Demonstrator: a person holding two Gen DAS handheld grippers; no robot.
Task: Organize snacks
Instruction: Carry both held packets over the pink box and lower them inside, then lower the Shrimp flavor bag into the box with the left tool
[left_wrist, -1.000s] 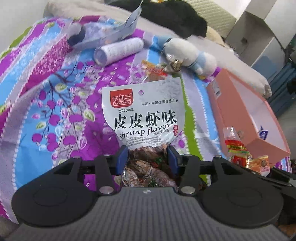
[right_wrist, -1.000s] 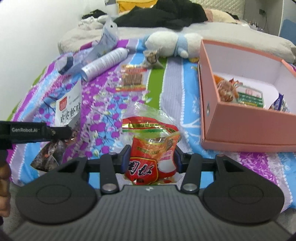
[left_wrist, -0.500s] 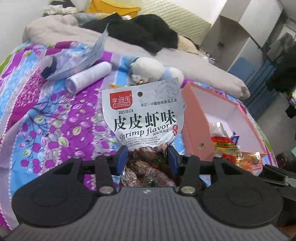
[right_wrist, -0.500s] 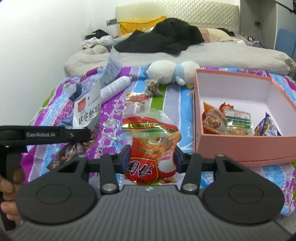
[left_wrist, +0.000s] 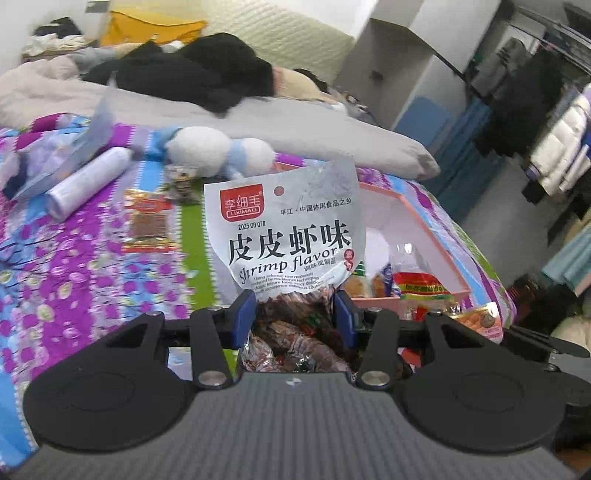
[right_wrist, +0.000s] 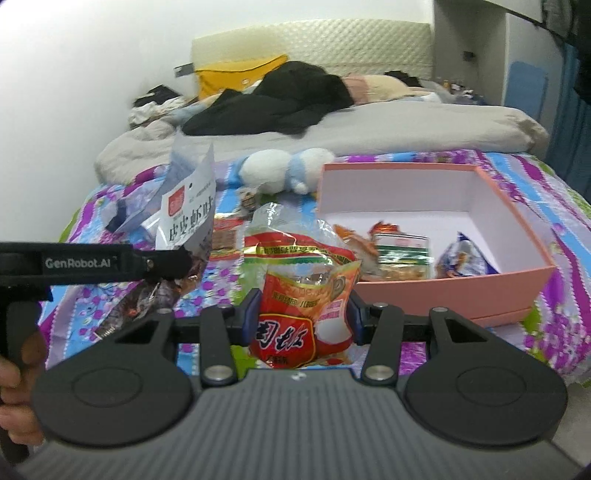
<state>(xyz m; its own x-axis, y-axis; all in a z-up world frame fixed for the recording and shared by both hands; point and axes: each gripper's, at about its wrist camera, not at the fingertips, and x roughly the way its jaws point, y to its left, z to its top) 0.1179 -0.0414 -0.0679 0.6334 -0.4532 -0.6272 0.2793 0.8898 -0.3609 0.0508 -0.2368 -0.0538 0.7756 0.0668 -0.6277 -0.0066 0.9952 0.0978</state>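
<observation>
Left wrist view, plush toy, white tube beyond shrimp snack bag

Bedroom. Bed with a cream quilted headboard against a plain white wall. Grey duvet across the far half; purple-and-blue floral sheet nearer. Black clothing and a yellow pillow heaped by the headboard. Grey floor to the right, hanging coats beyond. Even, soft light.
</observation>
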